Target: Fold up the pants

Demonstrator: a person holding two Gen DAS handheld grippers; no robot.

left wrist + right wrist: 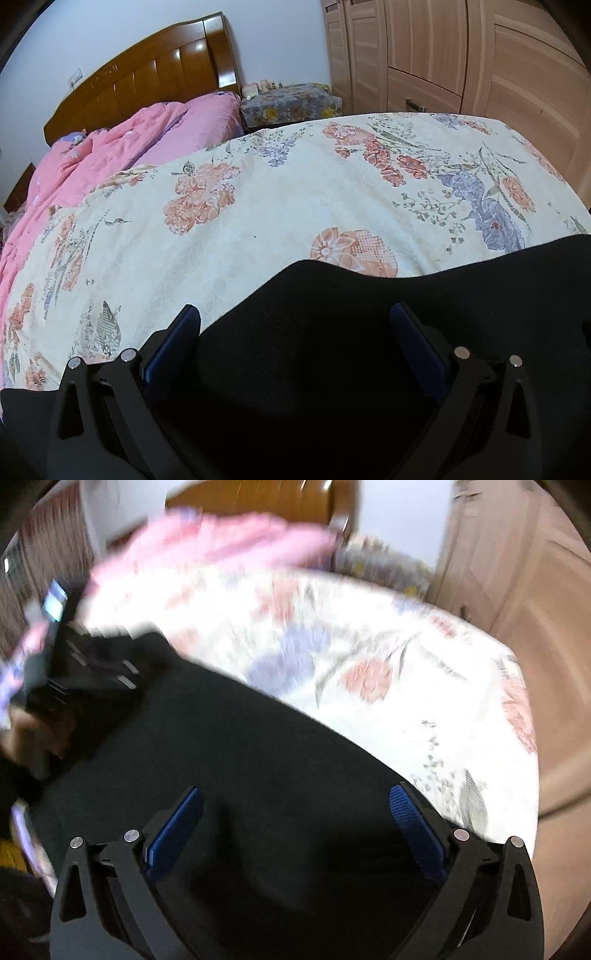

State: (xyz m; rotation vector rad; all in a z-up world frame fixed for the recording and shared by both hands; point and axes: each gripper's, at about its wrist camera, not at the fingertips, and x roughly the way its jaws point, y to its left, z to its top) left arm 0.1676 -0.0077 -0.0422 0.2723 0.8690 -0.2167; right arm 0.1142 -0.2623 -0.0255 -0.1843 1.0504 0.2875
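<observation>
Black pants (314, 332) lie flat on a floral bedspread (258, 214) at the near edge of the bed. My left gripper (295, 314) is open, its blue pads spread over the black cloth, holding nothing. In the right wrist view, which is blurred by motion, the pants (240, 757) stretch from lower right to upper left. My right gripper (295, 797) is open above them and empty. The other gripper (66, 657) and the hand holding it show at the far left end of the pants.
A pink quilt (110, 147) is bunched at the head of the bed under a wooden headboard (147, 81). A cloth-covered nightstand (288, 103) stands beside it. Wooden wardrobe doors (461, 55) fill the right.
</observation>
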